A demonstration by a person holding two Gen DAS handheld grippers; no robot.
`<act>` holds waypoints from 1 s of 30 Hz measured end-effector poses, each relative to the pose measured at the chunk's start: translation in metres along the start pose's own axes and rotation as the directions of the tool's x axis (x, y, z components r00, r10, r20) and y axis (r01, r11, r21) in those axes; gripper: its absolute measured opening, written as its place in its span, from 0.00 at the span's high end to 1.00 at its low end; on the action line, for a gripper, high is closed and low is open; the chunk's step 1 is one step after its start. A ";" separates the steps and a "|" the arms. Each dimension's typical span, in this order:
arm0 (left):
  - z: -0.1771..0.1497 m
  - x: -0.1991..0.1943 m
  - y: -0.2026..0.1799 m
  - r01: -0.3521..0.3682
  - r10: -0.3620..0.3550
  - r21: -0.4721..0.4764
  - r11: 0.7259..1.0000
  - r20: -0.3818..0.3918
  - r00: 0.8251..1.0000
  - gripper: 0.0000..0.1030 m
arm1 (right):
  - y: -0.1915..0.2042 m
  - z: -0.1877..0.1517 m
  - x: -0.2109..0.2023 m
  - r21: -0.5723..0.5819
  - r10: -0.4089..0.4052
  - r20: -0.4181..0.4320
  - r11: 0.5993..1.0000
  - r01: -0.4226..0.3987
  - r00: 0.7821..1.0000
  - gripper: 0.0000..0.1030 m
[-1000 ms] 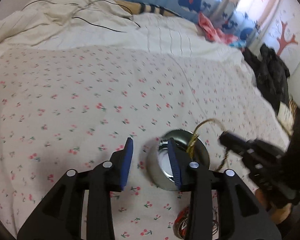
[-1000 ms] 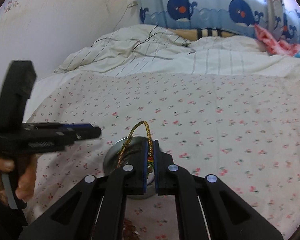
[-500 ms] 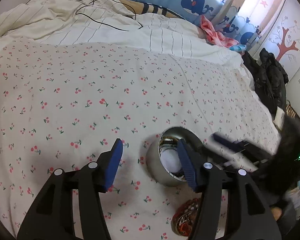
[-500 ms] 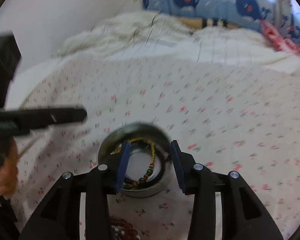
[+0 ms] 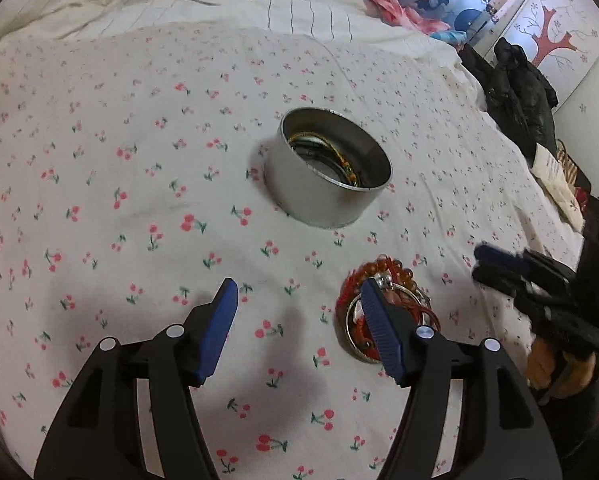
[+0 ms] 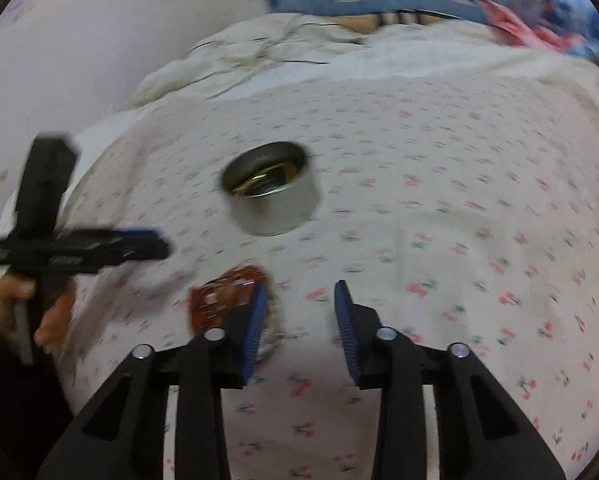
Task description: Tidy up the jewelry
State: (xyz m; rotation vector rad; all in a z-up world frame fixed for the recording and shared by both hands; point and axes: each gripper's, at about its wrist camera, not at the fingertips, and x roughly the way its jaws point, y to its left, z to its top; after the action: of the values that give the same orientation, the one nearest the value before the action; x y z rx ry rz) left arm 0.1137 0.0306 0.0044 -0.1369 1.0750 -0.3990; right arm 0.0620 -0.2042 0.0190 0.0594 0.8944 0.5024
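A: Left wrist view is showing the round silver metal tin sitting on the cherry-print bed sheet, with a gold cord bracelet already lying inside it. Nearer than the tin, the tangled heap of red-orange beads and silver rings is waiting on the sheet.

B: Left tongs have just been opening and are standing wide, holding nothing; the heap is lying partly behind their right finger, not between the pads.

A: Right tongs have just been closing and are standing partly open, empty too; the blurred heap is sitting just left of their left finger.

B: I'm judging the next piece should be pinched by one strand, slowly, so the rest isn't dragging.
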 end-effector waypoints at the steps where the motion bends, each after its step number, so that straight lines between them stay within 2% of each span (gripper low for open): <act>1: -0.001 0.000 0.002 -0.001 0.001 -0.009 1.000 0.002 1.000 0.41 | 0.010 -0.002 0.004 -0.039 0.028 -0.028 0.999 -0.029 0.999 0.70; 4: -0.001 0.004 0.010 0.008 -0.008 -0.056 0.998 -0.010 1.000 0.40 | 0.026 -0.011 0.016 -0.109 0.004 -0.080 0.994 -0.013 0.997 0.70; 8: -0.002 0.002 0.007 0.005 -0.005 -0.039 0.999 -0.005 1.000 0.38 | 0.029 -0.022 0.026 -0.120 0.005 -0.123 0.993 -0.020 0.992 0.71; 12: 0.000 0.001 0.004 -0.016 0.016 -0.021 1.000 -0.005 1.000 0.34 | 0.029 -0.027 0.033 -0.130 0.008 -0.143 0.991 -0.027 0.990 0.91; 13: 0.000 0.001 0.004 -0.012 0.012 -0.022 1.000 -0.006 1.000 0.34 | 0.031 -0.027 0.034 -0.134 0.015 -0.139 0.990 -0.034 0.990 0.93; 15: 0.002 0.000 0.004 -0.010 0.010 -0.021 1.000 -0.004 1.000 0.33 | 0.034 -0.026 0.032 -0.145 0.015 -0.126 0.989 -0.033 0.992 0.98; 20: 0.001 -0.002 0.004 -0.016 0.016 -0.016 1.000 -0.011 1.000 0.33 | 0.021 -0.011 0.004 -0.080 0.061 0.000 0.995 -0.061 0.998 0.98; 24: -0.001 0.002 -0.003 -0.024 0.025 0.026 0.999 -0.028 0.999 0.33 | 0.005 -0.003 -0.014 -0.030 0.052 0.071 0.998 -0.050 0.996 0.98; 26: -0.002 0.004 -0.007 -0.006 0.008 0.043 0.999 -0.040 0.999 0.33 | -0.001 0.000 -0.020 -0.017 0.042 0.090 0.999 -0.041 0.995 0.98; 30: -0.012 0.004 -0.031 0.008 0.003 0.189 0.982 -0.055 0.998 0.33 | -0.010 0.003 -0.023 0.012 0.023 0.107 1.000 -0.024 0.994 0.98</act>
State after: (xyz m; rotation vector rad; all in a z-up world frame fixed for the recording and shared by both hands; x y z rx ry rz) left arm 0.0975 0.0011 0.0046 0.0421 1.0852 -0.5074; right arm 0.0562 -0.2226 0.0354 0.1080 0.7932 0.5105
